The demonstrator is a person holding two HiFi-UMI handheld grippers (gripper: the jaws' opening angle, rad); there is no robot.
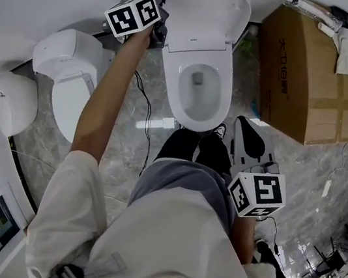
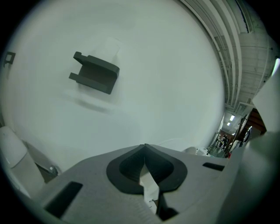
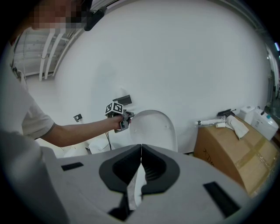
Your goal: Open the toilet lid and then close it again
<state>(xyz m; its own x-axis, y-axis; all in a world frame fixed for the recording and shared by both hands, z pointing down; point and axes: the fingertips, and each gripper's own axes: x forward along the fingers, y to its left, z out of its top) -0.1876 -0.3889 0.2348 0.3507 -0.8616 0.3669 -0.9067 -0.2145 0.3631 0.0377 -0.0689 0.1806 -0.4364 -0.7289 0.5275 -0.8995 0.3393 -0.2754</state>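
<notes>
One toilet lid (image 1: pixel 206 8) raised | one cardboard box (image 1: pixel 303 77) | left hand-held gripper (image 2: pixel 144 146) closed, empty | right hand-held gripper (image 3: pixel 141 146) likewise

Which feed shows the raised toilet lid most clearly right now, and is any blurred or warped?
Head view: evenly lit, toilet lid sharp, edges of frame bowed. Left gripper view: mostly blank white wall, dark bracket slightly soft, black fisheye corners. Right gripper view: lid and left gripper sharp but small; mosaic patch top left.

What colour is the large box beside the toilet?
Brown cardboard box, clearest in the head view.
</notes>
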